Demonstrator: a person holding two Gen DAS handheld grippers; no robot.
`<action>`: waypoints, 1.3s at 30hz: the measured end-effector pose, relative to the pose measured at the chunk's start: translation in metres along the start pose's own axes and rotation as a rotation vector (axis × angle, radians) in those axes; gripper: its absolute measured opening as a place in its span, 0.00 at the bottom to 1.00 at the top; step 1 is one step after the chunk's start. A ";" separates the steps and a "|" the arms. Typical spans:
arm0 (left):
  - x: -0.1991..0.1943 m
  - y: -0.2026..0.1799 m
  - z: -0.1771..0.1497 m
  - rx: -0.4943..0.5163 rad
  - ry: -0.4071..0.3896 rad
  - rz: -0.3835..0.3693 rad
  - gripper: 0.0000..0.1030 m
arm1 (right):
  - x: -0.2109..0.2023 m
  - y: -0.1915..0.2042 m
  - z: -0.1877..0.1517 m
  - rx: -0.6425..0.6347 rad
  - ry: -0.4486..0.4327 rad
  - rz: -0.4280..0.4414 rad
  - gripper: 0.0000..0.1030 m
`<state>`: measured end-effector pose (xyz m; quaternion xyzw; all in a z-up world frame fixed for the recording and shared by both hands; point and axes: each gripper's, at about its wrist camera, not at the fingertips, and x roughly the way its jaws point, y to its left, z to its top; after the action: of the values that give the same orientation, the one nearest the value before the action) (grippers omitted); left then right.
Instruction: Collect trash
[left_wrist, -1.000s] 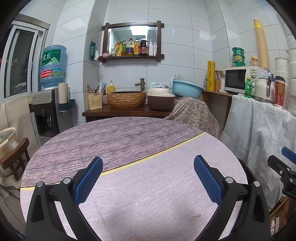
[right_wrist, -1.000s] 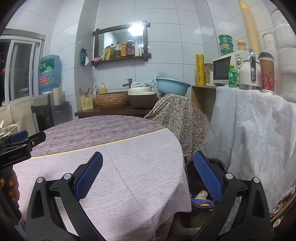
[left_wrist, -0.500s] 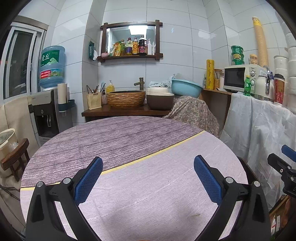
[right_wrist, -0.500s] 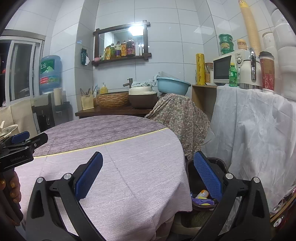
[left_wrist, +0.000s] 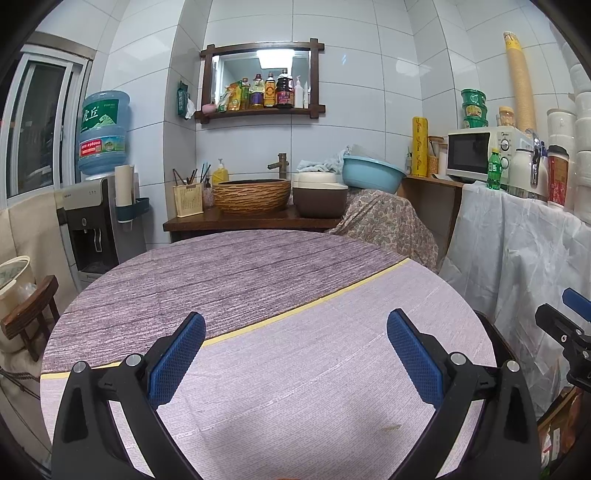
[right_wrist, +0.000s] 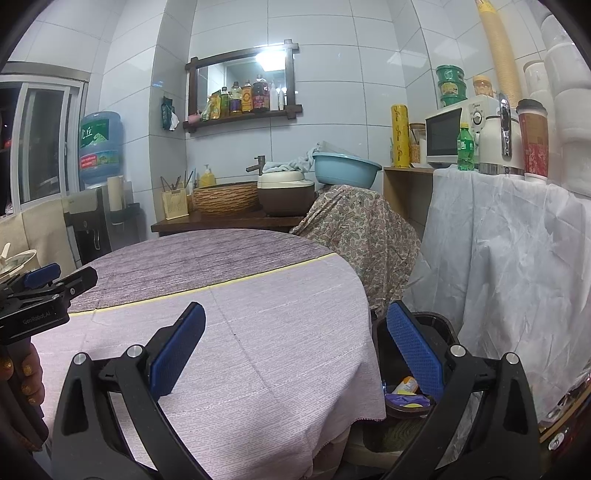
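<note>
A round table (left_wrist: 295, 369) with a purple-grey cloth fills the left wrist view; I see no trash on it. My left gripper (left_wrist: 295, 354) is open and empty above the table's near part. My right gripper (right_wrist: 295, 347) is open and empty over the table's right edge (right_wrist: 369, 332). A black bin (right_wrist: 439, 321) stands on the floor beside the table, under the right finger, with a yellow wrapper and purple scraps (right_wrist: 404, 391) inside. The left gripper shows at the left of the right wrist view (right_wrist: 55, 284); the right gripper shows at the right of the left wrist view (left_wrist: 565, 317).
A wooden counter (left_wrist: 251, 221) with a wicker basin, pot and blue basin stands behind the table. A floral-covered object (right_wrist: 354, 229) and a white-draped shelf (right_wrist: 509, 251) with a microwave stand to the right. A water dispenser (left_wrist: 92, 221) and a stool (left_wrist: 29, 310) stand left.
Both grippers stay open and nearly still; both views have shifted only very slightly.
</note>
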<state>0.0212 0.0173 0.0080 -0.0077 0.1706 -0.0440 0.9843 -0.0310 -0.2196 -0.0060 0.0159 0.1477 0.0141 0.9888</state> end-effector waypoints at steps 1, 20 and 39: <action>0.000 0.000 0.000 0.000 0.001 -0.001 0.95 | 0.000 0.000 0.000 -0.001 0.000 -0.001 0.94; 0.000 -0.001 0.000 -0.006 0.007 -0.006 0.95 | 0.000 0.000 0.000 -0.001 0.001 -0.002 0.94; 0.000 -0.001 0.003 -0.017 0.015 0.000 0.95 | 0.000 0.001 0.000 0.004 0.004 -0.002 0.94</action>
<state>0.0219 0.0161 0.0111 -0.0158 0.1782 -0.0425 0.9829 -0.0314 -0.2189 -0.0061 0.0178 0.1499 0.0128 0.9885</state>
